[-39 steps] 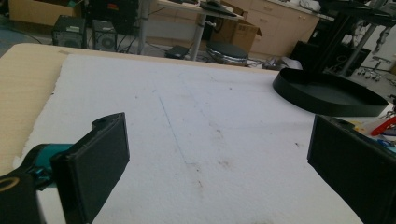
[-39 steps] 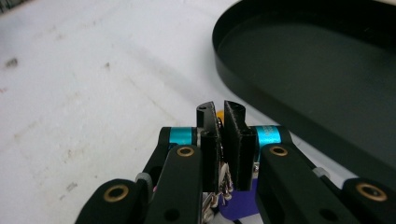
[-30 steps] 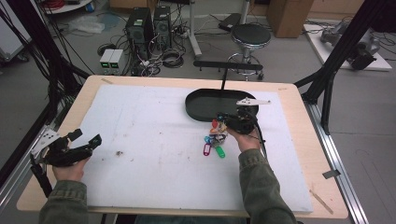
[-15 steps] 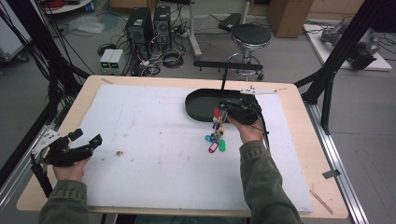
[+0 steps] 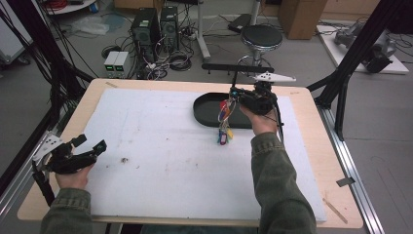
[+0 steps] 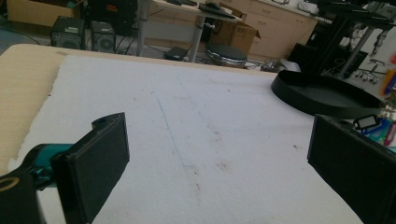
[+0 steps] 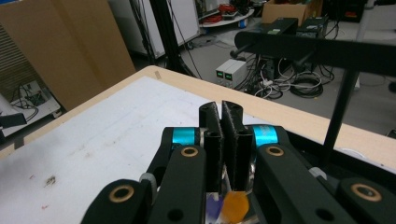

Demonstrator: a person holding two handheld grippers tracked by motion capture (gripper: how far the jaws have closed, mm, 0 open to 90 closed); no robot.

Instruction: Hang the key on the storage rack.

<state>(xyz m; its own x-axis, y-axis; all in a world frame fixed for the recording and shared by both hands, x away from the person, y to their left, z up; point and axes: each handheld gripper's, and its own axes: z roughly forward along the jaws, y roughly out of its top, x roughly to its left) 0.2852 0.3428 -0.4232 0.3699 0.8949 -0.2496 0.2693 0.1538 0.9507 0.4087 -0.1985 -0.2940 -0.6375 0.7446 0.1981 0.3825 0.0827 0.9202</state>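
Note:
A bunch of keys with coloured tags [image 5: 224, 123] hangs in the air over the near rim of the black oval tray [image 5: 207, 111]. My right gripper [image 5: 233, 94] is shut on the top of the bunch. In the right gripper view its jaws [image 7: 222, 122] are pressed together, with an orange and a purple tag [image 7: 229, 205] showing under them. My left gripper [image 5: 90, 144] rests open at the table's front left, far from the keys. In the left gripper view the jaws [image 6: 219, 158] stand wide apart with nothing between them; the tray [image 6: 322, 95] and the tags [image 6: 380, 127] lie far to the right.
A white foam mat [image 5: 160, 146] covers most of the wooden table [image 5: 311, 146]. A black bar on a post [image 5: 238, 68] stands just behind the tray. Past the far edge are a stool [image 5: 261, 35] and computer boxes [image 5: 155, 22] on the floor.
My right gripper has lifted the key bunch off the mat and carried it away from me, up over the tray's near rim. The left gripper has not moved.

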